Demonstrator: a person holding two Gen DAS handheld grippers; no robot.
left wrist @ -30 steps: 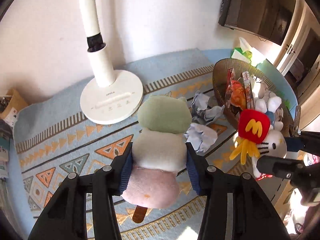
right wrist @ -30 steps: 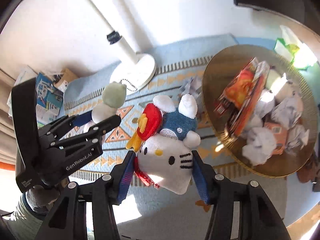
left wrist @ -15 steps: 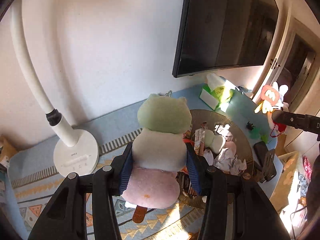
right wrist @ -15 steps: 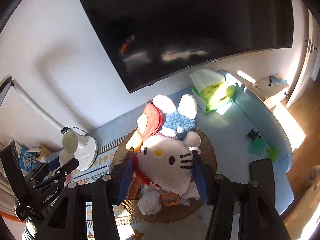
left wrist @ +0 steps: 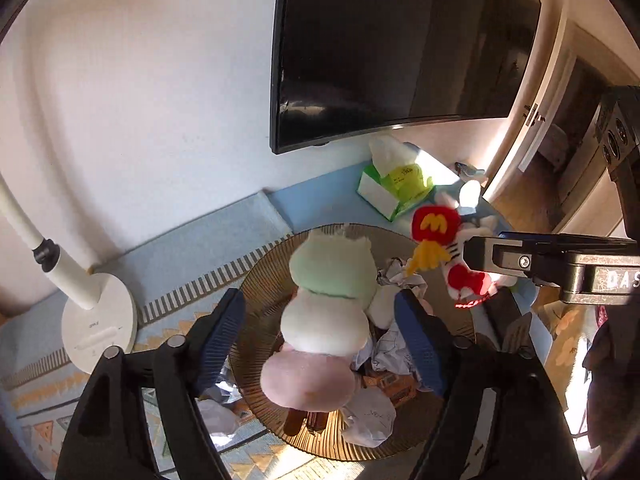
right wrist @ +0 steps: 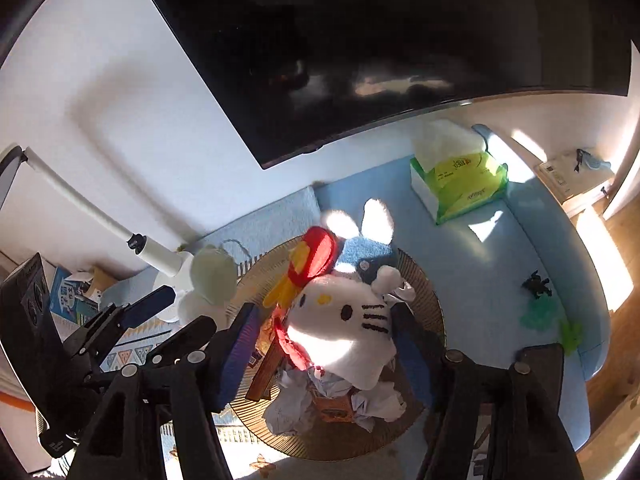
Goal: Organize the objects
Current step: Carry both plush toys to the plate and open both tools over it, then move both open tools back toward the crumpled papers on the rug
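- Plush toys, two of them, sit over the round wicker basket (left wrist: 256, 304) near the table's back edge; the three-ball plush (left wrist: 324, 320) lies between the left gripper (left wrist: 320, 340) pads, which stand wide and clear of it; it looks released.
- White cat plush (right wrist: 344, 332) sits between the spread pads of the right gripper (right wrist: 324, 344); whether one pad touches it, I cannot tell.
- Both seem light, soft and squashy, unlikely to slip or break; pinch the thick middle, not ears or trim.
- Crumpled paper (right wrist: 292, 404) below should cushion a drop.
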